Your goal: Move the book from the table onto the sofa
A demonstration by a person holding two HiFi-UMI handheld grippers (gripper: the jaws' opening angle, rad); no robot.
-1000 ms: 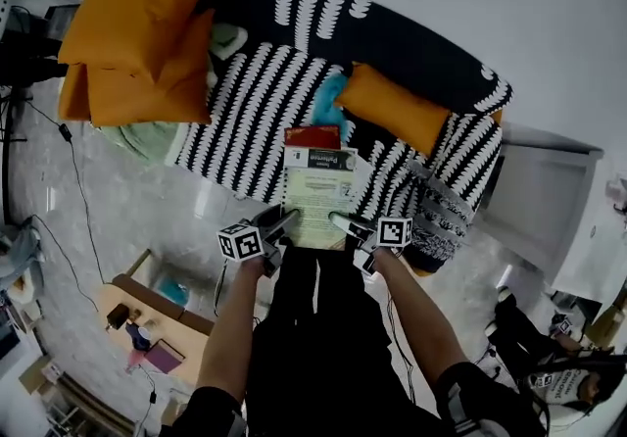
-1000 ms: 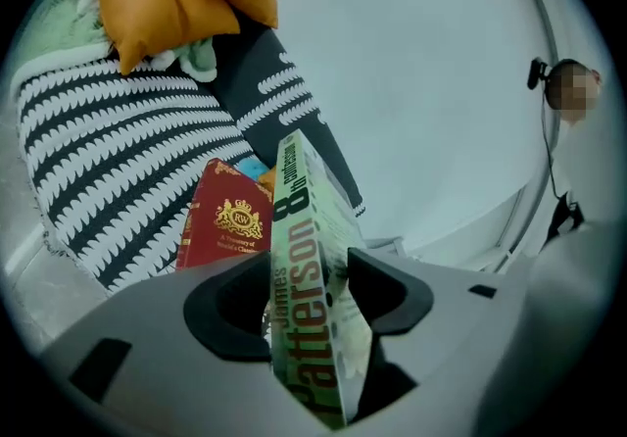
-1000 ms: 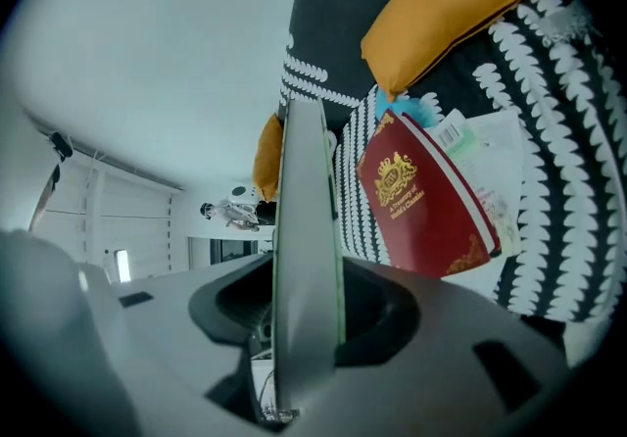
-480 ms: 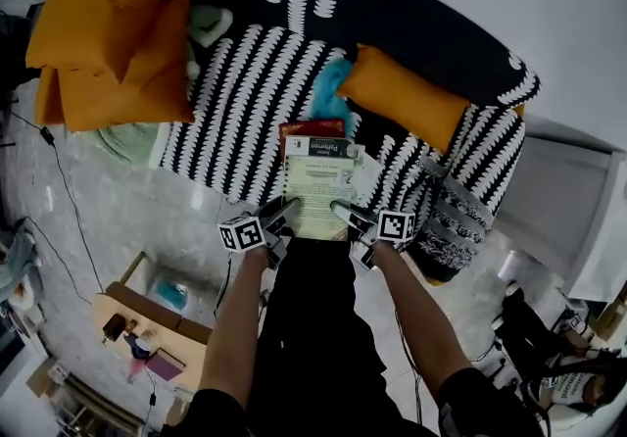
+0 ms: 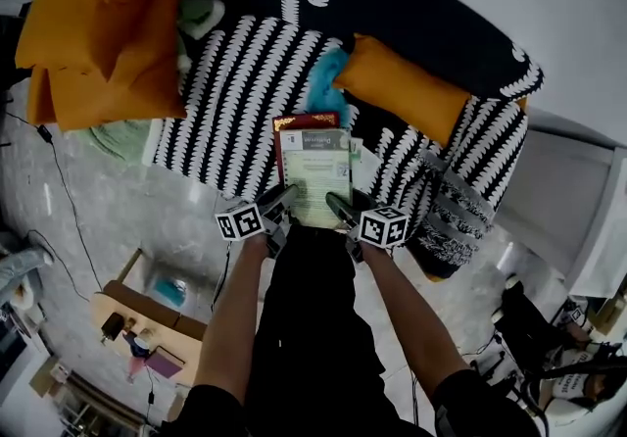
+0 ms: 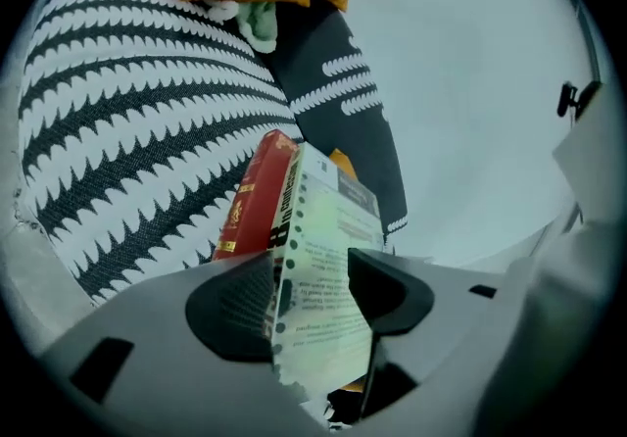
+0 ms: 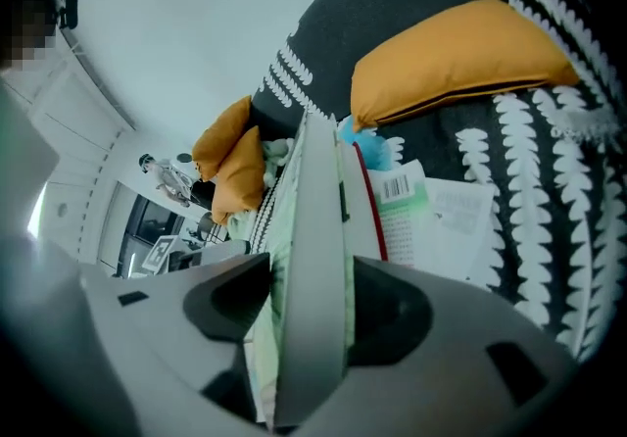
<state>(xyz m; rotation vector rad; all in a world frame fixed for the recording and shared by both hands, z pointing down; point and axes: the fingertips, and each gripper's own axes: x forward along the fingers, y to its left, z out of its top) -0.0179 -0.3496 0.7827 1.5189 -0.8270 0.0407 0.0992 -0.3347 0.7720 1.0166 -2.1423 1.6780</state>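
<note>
Stripy black-and-white sofa [image 5: 235, 82] fills the top of the head view, with grey floor [image 5: 147, 210] below it. Orange cushions [image 5: 98, 33] sit at the upper left, and one more sits at the upper right.

The pale green book [image 5: 315, 180] is in the middle of the frame, low over the front of the seat. A red book [image 5: 306, 121] is under it. I cannot tell if they touch the seat. White paper [image 5: 359, 159] lies on the seat just right of them.

The left hand-held gripper [image 5: 279, 202] is at the book's lower left corner. Its jaws pinch the book's edge, one pad on each side.

The right hand-held gripper [image 5: 341, 210] is at the lower right corner. Its jaws have just been opening. The book's edge stands between them, and a thin gap shows at one pad.
</note>
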